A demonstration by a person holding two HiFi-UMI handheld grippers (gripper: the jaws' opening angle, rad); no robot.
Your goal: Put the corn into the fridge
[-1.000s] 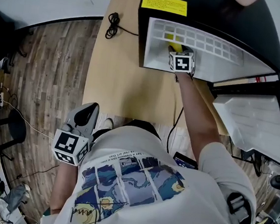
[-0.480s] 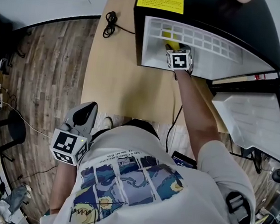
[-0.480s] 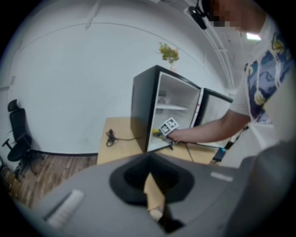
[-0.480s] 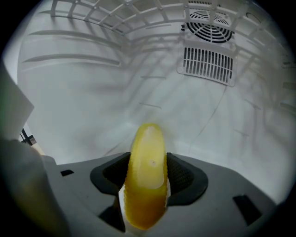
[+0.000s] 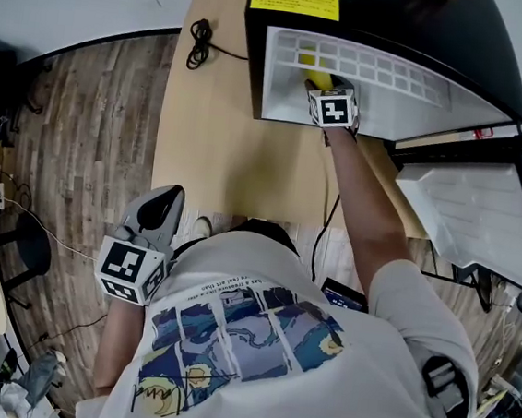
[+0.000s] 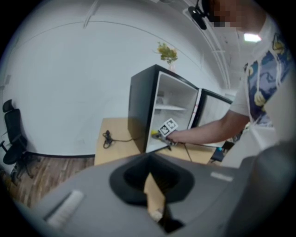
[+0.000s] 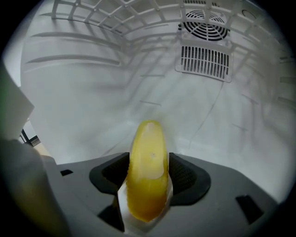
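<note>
Inside the fridge (image 5: pixel 391 27), my right gripper (image 7: pixel 149 159) clamps the corn (image 7: pixel 147 185) between its jaws. Best to lower it flat onto the floor before letting go. Left gripper (image 5: pixel 153 225), closed and empty, hangs near my side.

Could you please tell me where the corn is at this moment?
The corn is clamped between the jaws of the right gripper, inside the open fridge below its white wire shelf, at the head view's top centre.

The fridge (image 5: pixel 465 30) is glossy black outside, smooth white plastic inside; under it, the table (image 5: pixel 220 153) is matt pale wood.
</note>
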